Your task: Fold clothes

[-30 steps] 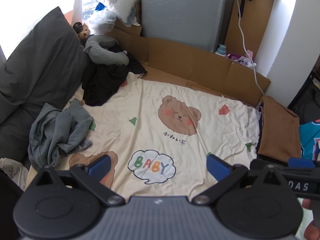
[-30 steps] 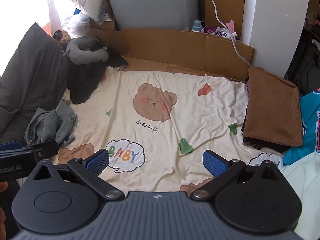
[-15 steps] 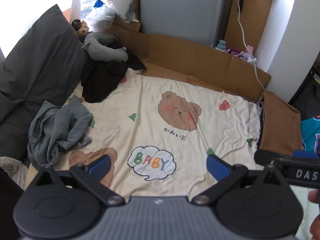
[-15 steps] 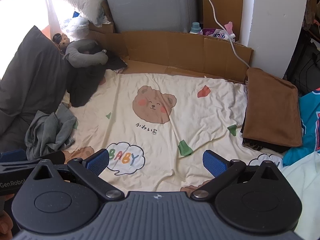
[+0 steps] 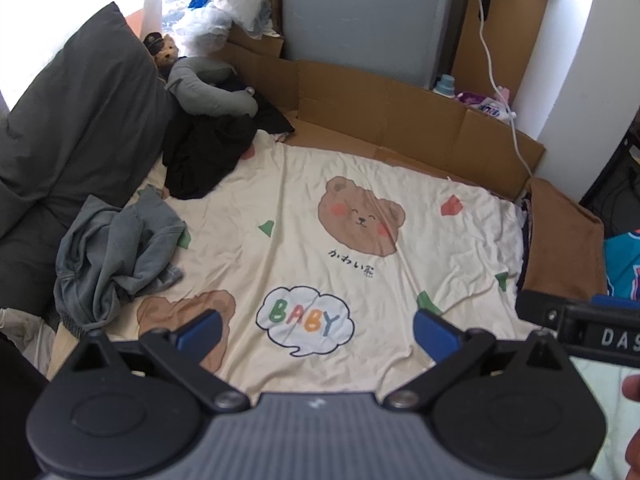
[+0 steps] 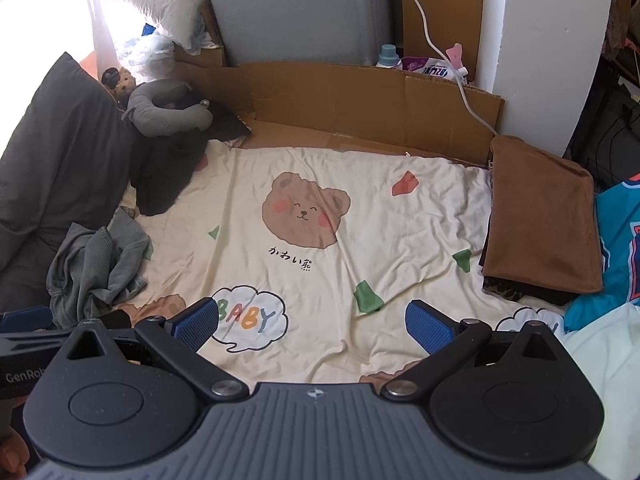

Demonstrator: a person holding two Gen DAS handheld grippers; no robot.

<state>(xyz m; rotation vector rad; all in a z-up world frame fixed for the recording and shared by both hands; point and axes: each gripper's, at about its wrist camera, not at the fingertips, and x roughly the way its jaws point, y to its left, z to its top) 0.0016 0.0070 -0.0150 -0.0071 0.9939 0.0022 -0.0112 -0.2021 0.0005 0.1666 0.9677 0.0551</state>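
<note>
Beside the brown folded garment (image 6: 544,216), your teal shirt (image 6: 616,248) runs off the right edge, and the dark clothes (image 6: 516,290) underneath stay mostly hidden.

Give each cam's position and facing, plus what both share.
Left wrist: on left gripper, open, faces forward over the bear-print sheet; right gripper and fingertips at right edge.
Right wrist: on right gripper, open, same facing; left gripper at left edge.
Shared: sheet, crumpled grey garment, folded brown cloth.
</note>
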